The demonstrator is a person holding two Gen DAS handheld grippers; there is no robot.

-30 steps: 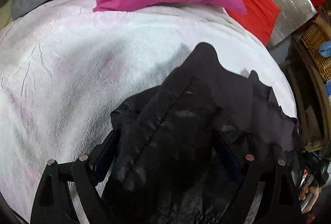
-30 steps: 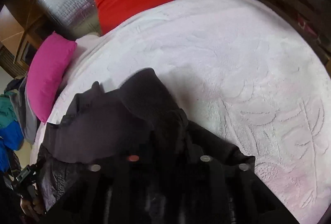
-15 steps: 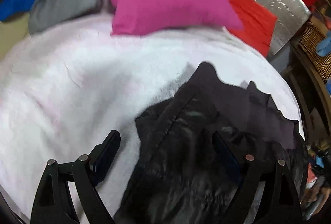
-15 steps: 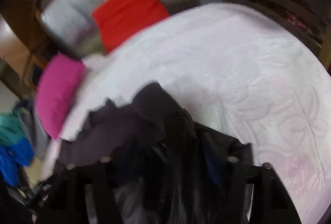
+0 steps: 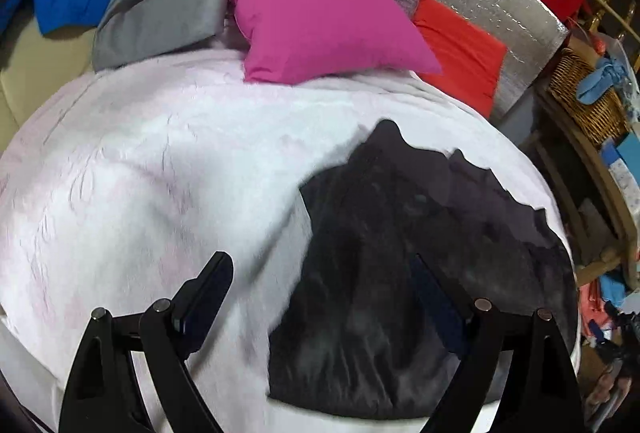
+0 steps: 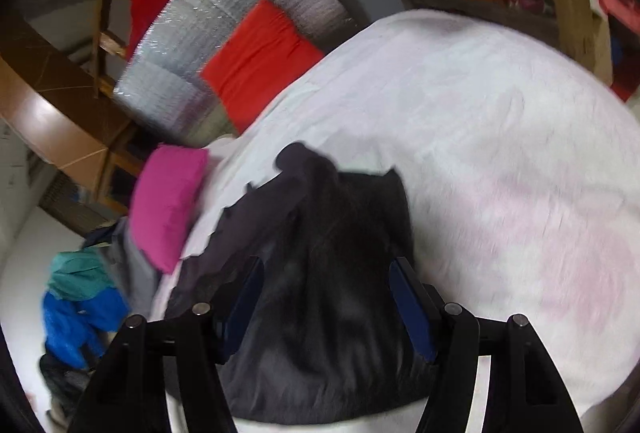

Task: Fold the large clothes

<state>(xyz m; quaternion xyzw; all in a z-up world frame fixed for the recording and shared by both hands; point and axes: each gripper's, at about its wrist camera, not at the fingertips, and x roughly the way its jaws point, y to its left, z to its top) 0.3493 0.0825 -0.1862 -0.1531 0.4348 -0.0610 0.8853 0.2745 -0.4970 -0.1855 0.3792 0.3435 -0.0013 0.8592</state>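
The black garment (image 5: 404,273) lies bunched on the white bedspread (image 5: 160,173), toward its near edge. Going left to right from the garment in the left wrist view: the left gripper (image 5: 320,297) hangs above it with jaws spread wide and nothing between them, its left finger over bare bedspread. Beyond the garment sit a pink pillow (image 5: 320,21), then a red cushion (image 5: 460,49). The right gripper (image 6: 326,297) is likewise spread apart above the garment (image 6: 320,273), holding nothing.
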